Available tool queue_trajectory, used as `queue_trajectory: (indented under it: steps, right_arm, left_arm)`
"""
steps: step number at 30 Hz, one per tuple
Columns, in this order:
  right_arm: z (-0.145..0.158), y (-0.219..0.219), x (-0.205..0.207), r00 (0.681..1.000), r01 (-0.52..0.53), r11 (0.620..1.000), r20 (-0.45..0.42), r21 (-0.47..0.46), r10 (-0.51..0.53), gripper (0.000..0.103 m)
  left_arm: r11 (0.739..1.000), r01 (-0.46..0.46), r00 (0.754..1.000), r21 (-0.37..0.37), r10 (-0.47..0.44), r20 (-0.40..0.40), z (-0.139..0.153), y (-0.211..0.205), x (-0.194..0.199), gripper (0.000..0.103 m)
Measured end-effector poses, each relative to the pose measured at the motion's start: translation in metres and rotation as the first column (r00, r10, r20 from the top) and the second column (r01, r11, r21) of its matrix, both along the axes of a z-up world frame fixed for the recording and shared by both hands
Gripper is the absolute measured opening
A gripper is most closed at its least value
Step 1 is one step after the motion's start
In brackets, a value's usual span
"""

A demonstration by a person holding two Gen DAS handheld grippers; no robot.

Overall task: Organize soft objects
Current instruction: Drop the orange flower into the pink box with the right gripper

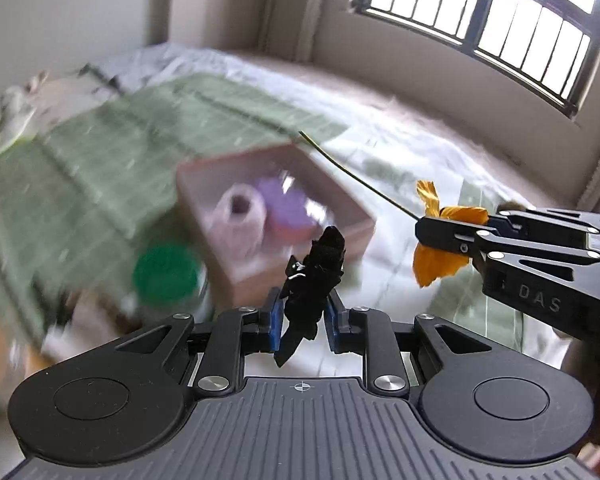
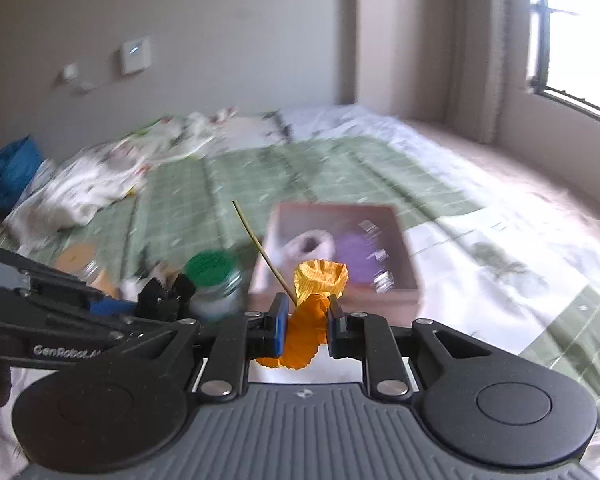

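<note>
My left gripper (image 1: 302, 316) is shut on a black crumpled soft piece (image 1: 316, 276), held in the air above the bed. My right gripper (image 2: 308, 316) is shut on an orange crepe-paper flower (image 2: 314, 304) with a thin green stem (image 2: 260, 246); it also shows in the left wrist view (image 1: 444, 240) at the right. A brown open box (image 1: 276, 208) lies on the bed ahead, holding a pale yarn roll (image 1: 240, 212) and a purple item (image 1: 288, 208). The box also shows in the right wrist view (image 2: 340, 248). Both views are motion-blurred.
A jar with a green lid (image 1: 166, 272) stands left of the box, also in the right wrist view (image 2: 212, 276). A green checked sheet (image 2: 220, 184) covers the bed. Crumpled white cloth (image 2: 92, 184) and a blue bag (image 2: 10, 172) lie far left. A window (image 1: 500, 20) is at the right.
</note>
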State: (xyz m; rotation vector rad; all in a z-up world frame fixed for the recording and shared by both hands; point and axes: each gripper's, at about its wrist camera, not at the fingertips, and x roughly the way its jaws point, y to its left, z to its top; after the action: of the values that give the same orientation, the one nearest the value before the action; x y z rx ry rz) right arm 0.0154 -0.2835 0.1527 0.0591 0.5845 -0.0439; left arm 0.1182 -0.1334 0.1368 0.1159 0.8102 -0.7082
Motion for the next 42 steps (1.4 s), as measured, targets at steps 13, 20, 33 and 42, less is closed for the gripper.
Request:
queue_trajectory:
  steps: [13, 20, 33, 42]
  right_arm:
    - [-0.033, -0.108, 0.146, 0.998, 0.065, 0.950, -0.033, 0.306, -0.058, 0.039]
    - [-0.073, -0.128, 0.130, 0.997, 0.073, 0.912, -0.035, 0.404, -0.065, 0.057]
    - [-0.054, -0.001, 0.091, 0.995, -0.095, 0.986, 0.028, 0.138, 0.092, 0.069]
    - [-0.095, 0.122, 0.082, 0.933, -0.191, 0.942, -0.248, 0.277, 0.262, 0.069]
  left_arm:
    - [0.979, -0.097, 0.970, -0.181, 0.052, -0.237, -0.033, -0.053, 0.148, 0.026]
    - [0.966, -0.181, 0.975, -0.187, 0.150, -0.167, -0.053, -0.043, 0.156, 0.026]
    - [0.980, -0.186, 0.982, 0.071, 0.189, -0.025, -0.069, 0.131, -0.022, 0.027]
    - [0.837, -0.546, 0.837, -0.043, 0.542, -0.073, -0.097, 0.242, -0.007, 0.026]
